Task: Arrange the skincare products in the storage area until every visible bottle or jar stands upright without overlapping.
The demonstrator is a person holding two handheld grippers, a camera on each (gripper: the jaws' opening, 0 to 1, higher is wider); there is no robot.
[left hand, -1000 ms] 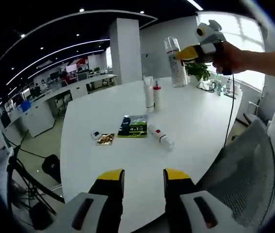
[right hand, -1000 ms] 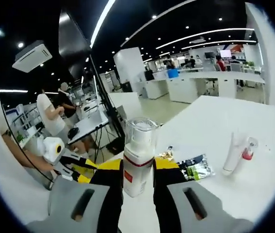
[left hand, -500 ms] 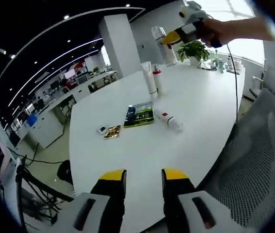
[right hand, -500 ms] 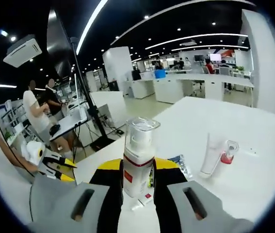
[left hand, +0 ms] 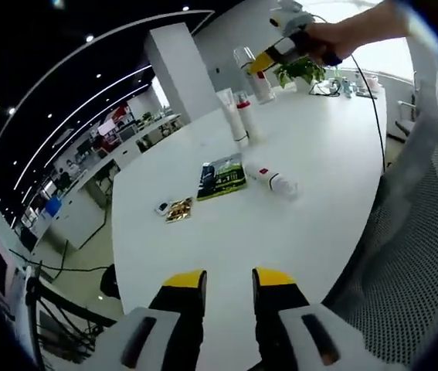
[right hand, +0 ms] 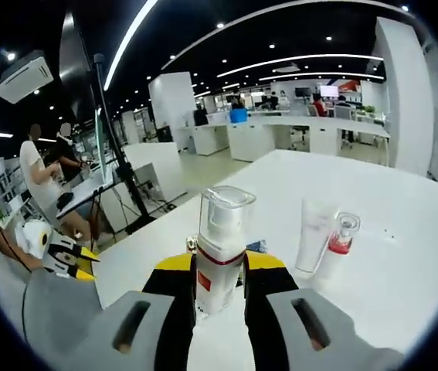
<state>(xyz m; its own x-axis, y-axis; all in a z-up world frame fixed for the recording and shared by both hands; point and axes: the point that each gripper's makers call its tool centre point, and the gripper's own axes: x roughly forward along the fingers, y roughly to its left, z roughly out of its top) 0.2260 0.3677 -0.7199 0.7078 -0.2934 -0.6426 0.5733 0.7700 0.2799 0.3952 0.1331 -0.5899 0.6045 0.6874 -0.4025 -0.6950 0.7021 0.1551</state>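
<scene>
In the left gripper view, the left gripper (left hand: 217, 284) hangs over the near edge of the white tabletop (left hand: 319, 201), its jaws apart with nothing between them. Toward the middle of the tabletop lie a small bottle on its side (left hand: 274, 179), a green sachet (left hand: 223, 178) and a small gold packet (left hand: 178, 209). Near the far edge a white tube (left hand: 229, 115) and a red-capped bottle (left hand: 246, 120) stand side by side. The right gripper (left hand: 269, 59) carries the pump bottle (left hand: 252, 72) close by them.

In the right gripper view, the right gripper's jaws are clamped on the pump bottle (right hand: 219, 249), held upright, with the white tube (right hand: 310, 236) and red-capped bottle (right hand: 334, 246) just beyond it.

The step in hand appears to be placing the pump bottle. The next move calls for lowering it onto bare tabletop beside the standing pair, without touching them.
</scene>
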